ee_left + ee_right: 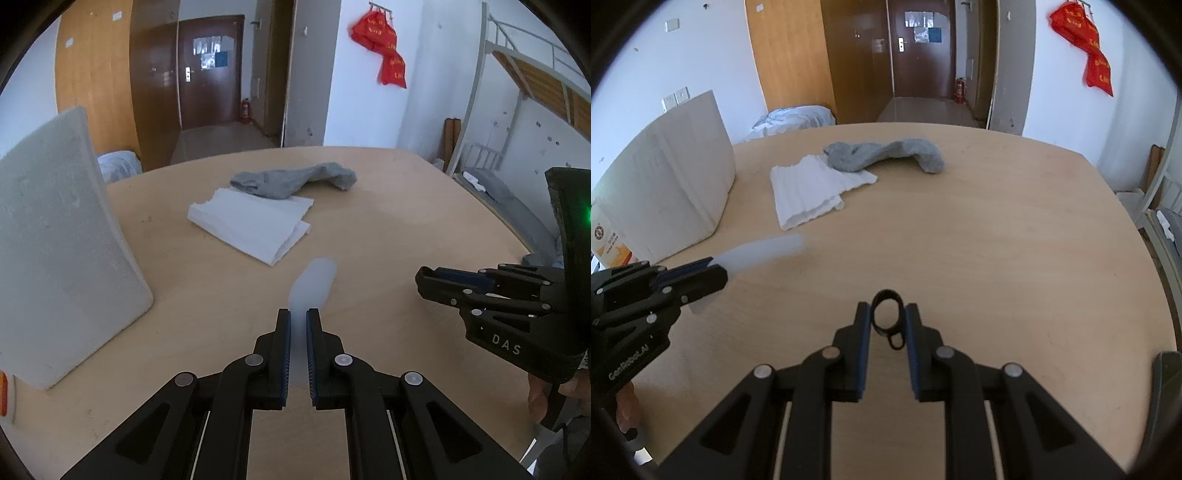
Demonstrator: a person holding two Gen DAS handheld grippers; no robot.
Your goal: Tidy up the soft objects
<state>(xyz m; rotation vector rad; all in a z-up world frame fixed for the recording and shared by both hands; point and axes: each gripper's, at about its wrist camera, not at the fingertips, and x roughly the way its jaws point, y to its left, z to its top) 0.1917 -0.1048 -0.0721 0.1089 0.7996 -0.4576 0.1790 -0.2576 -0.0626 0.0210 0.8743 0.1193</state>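
While the white foam box is standing at the far left of the wooden table, the left gripper is hanging just right of it, its fingers clenched on a pale translucent strip that is sticking forward between the pads; what the strip is made of cannot be told. Beyond it the folded white cloth is lying flat with the grey sock draped partly across its far edge, both well apart from either tool and not yet handled. Further right, the right gripper is pinching a small black ring, apparently an elastic band, squeezed narrow between its pads just above the tabletop. Judging by this, the step in hand is gathering the small soft pieces, likely toward the box. Doing it well is asking for both grips to be kept firm while travelling, the limp strip being carried high enough not to drag, and the band being held square so that it is not springing out sideways.
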